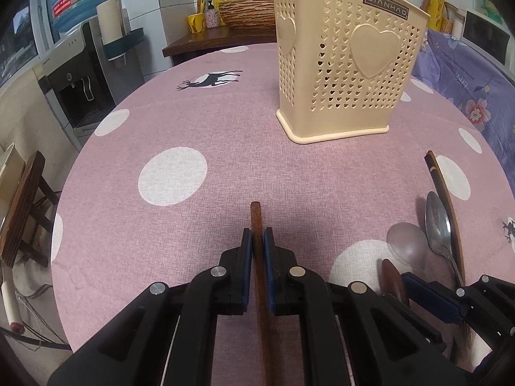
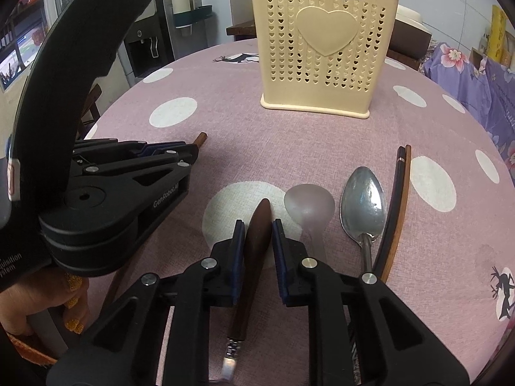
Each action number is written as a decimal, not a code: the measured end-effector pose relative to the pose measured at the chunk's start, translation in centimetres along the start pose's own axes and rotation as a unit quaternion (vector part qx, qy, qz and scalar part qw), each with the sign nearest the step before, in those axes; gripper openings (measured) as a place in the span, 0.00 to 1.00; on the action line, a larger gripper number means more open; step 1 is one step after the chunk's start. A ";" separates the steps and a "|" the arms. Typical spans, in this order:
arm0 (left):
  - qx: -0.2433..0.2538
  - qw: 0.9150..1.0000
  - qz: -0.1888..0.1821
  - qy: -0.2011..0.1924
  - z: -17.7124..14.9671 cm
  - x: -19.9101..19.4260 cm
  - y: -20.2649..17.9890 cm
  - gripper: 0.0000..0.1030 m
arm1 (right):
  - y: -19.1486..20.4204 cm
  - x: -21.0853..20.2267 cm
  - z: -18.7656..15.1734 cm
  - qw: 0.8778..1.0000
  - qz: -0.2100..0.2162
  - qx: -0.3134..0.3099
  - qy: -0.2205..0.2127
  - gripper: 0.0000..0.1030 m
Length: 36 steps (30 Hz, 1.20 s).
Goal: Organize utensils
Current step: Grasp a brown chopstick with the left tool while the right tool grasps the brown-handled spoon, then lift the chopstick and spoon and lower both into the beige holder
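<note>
Pink cloth with white dots covers the round surface [image 2: 225,122], where one cream plastic holder [image 2: 325,51] stands upright, its walls pierced with tiny hearts and a raised heart on each visible face; several stick ends rise from it, cut off by the frame. One left claw [image 1: 257,241] is clamped on a brown wooden chopstick [image 1: 256,222]. One right claw [image 2: 257,228] grips a dark wooden spoon [image 2: 257,225] — beside it lie one translucent spoon [image 2: 309,206], one steel spoon [image 2: 363,206] and two chopsticks [image 2: 397,199], handles partly hidden.
</note>
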<state>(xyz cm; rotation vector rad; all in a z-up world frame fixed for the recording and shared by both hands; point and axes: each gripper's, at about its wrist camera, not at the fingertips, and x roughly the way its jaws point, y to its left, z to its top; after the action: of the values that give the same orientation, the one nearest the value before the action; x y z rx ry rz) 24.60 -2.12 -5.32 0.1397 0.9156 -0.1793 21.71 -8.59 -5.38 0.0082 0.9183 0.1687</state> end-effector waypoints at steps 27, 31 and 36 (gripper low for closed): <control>-0.060 0.986 -0.084 -0.128 3.2 -10.4 2.4 0.08 | -2.6 -8.6 4.0 0.985 0.134 0.016 -0.111 0.16; -0.068 0.982 -0.093 -0.153 3.9 -12.1 2.6 0.08 | -2.7 -9.2 4.7 0.983 0.137 0.014 -0.120 0.16; -0.072 0.979 -0.093 -0.169 4.5 -13.1 2.9 0.08 | -2.8 -9.6 5.3 0.982 0.137 0.015 -0.128 0.16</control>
<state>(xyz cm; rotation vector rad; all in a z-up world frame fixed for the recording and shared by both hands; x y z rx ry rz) 20.89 1.07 7.93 -0.1105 0.5981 -0.2996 20.58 -12.45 5.24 0.1817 0.6602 0.4006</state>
